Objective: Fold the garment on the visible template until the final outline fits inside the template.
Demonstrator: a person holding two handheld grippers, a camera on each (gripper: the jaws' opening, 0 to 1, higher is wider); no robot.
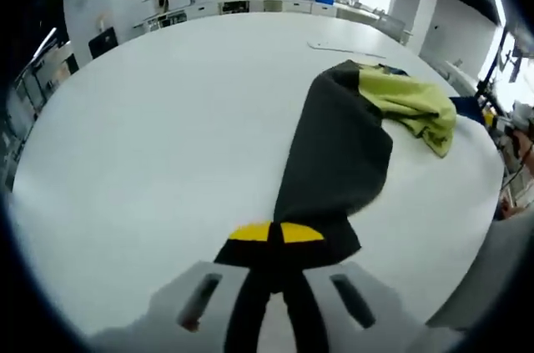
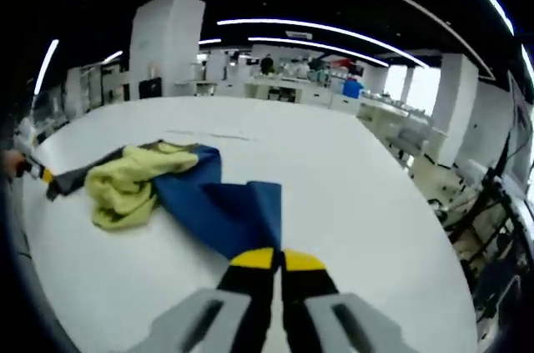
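The garment lies stretched on the white table [image 1: 150, 144]. Its black part [image 1: 338, 148] runs up from my left gripper [image 1: 276, 233], which is shut on that end. A bunched yellow-green part [image 1: 413, 103] sits in the middle, and it shows again as the yellow-green part [image 2: 129, 182] in the right gripper view. The blue part [image 2: 221, 207] reaches my right gripper [image 2: 279, 259], which is shut on its edge. A faint template outline [image 2: 209, 134] lies on the table beyond the garment, seen in the left gripper view as the outline [image 1: 342, 47].
The table's edge [image 2: 434, 228] curves round on the right, with chairs and floor beyond it. Desks, white pillars and people stand far off in the room. A hand [image 2: 12, 161] shows at the left edge of the right gripper view.
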